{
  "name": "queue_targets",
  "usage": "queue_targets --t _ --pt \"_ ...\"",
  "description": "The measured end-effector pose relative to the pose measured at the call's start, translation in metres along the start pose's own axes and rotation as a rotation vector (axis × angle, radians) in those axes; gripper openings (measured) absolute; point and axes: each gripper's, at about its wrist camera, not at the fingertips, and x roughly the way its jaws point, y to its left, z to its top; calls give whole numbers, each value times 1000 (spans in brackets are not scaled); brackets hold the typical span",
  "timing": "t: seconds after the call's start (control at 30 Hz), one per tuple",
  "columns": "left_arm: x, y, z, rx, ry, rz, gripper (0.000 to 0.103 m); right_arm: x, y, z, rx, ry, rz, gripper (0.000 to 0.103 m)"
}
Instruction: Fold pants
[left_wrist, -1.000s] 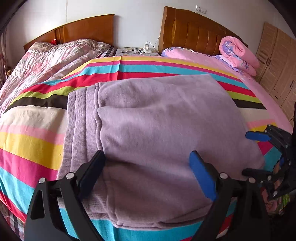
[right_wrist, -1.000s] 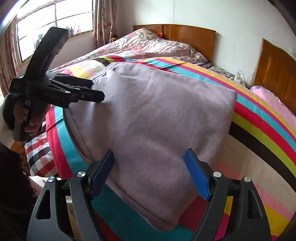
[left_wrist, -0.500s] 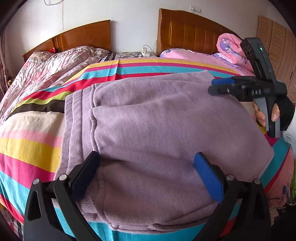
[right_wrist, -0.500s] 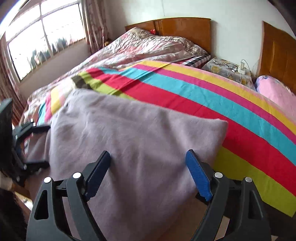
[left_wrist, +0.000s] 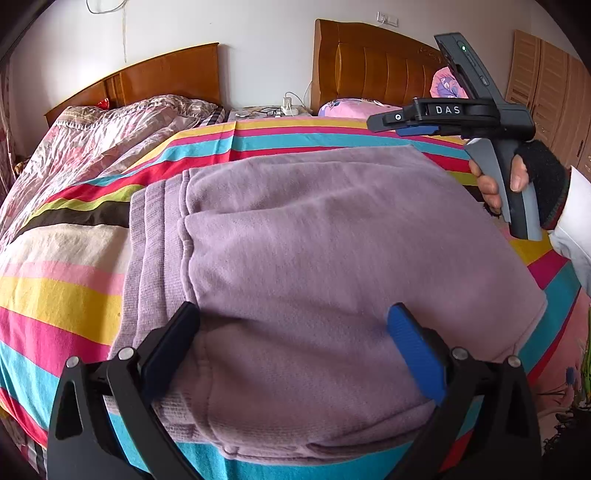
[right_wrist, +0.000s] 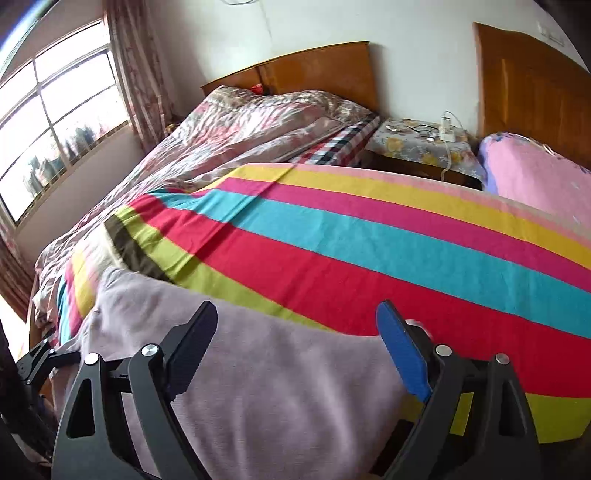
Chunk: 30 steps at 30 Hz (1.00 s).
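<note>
the lilac pants (left_wrist: 317, 258) lie folded into a thick, roughly rectangular stack on the striped sheet (left_wrist: 59, 288) of the bed, close to its near edge, with the ribbed waistband (left_wrist: 155, 236) turned toward the bed's left side and the layers' folded hems stacked along the near edge. the far edge of the stack runs straight across the red and teal stripes.

the left gripper (left_wrist: 293, 349) hangs over the near part of the pants with its fingers spread wide apart, the black finger (left_wrist: 170, 347) over the waistband side and the blue-padded finger (left_wrist: 415, 354) toward the right; nothing sits clamped between them. whether the tips touch the cloth cannot be told.

the right gripper (right_wrist: 297, 347) is over the far right corner of the pants (right_wrist: 258, 384), its fingers also wide apart and holding nothing, the cloth's corner lying between and below them. in the left wrist view the same right gripper (left_wrist: 402, 123) is seen from the side, held above the far right corner of the stack by a hand (left_wrist: 517, 181) in a dark fingerless glove.

beyond the striped sheet there is a floral quilt (right_wrist: 229, 140) at the bed's left side, a pink pillow (right_wrist: 535, 173) at the far right, a wooden headboard (left_wrist: 166, 74), and a nightstand (right_wrist: 417, 147) with a power strip between the two headboards.
</note>
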Motion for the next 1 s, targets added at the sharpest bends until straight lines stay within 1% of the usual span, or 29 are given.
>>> queue_targets --t 0.1,0.17,0.2,0.23,0.27,0.33,0.4,0.47,0.53,0.57,0.6,0.63,0.67,0.7,0.73,0.77,0.8,0.83,0.87,0.9,0.93,1.0 --pt "-1 0 -1 4 -3 0 102 16 52 4 -182 87 29 87" --pt "-1 0 -1 5 -3 -1 102 32 82 5 -286 158 30 87" --pt "-1 -1 -1 5 -3 -2 102 43 93 4 -334 197 17 88" --pt "-1 0 -1 6 -3 -3 102 54 101 5 -373 226 -17 88" --pt "-2 0 -1 6 -3 -4 102 63 104 7 -387 237 -41 88" --pt "-2 1 -1 5 -3 -8 102 68 102 20 -319 218 -25 88" --pt "-2 1 -2 7 -6 -9 102 65 105 35 -253 159 -14 88" --pt "-2 0 -2 10 -7 -3 102 64 120 44 -254 141 44 88" --pt "-1 -1 -1 12 -6 2 102 76 145 43 -320 182 102 88" --pt "-1 -1 -1 14 -5 3 102 85 157 40 -374 210 85 88" --pt "-1 -1 -2 16 -5 2 102 94 166 38 -415 219 50 89" --pt "-1 -1 -2 15 -5 1 102 98 169 40 -415 208 44 89" --pt "-1 -1 -2 15 -7 -3 102 100 167 46 -377 191 49 89" --pt "-1 -1 -2 15 -8 -5 102 100 163 53 -332 162 20 89" --pt "-1 -1 -3 16 -9 -4 102 97 157 60 -284 122 -31 89" --pt "-1 -1 -3 17 -11 -4 102 91 149 66 -231 93 -48 89" --pt "-2 -1 -3 18 -12 -4 102 81 140 70 -177 76 -26 89" --pt "-2 -1 -3 17 -13 -4 102 67 133 70 -131 56 14 89" --pt "-1 -1 -3 17 -14 -5 102 53 129 67 -112 41 43 89" --pt "-1 -1 -3 17 -16 -6 102 37 125 61 -110 34 45 89" --pt "-2 -1 -4 17 -18 -5 102 19 122 50 -117 24 23 89" --pt "-2 -2 -5 19 -21 -2 102 -15 116 19 -135 11 -12 89"
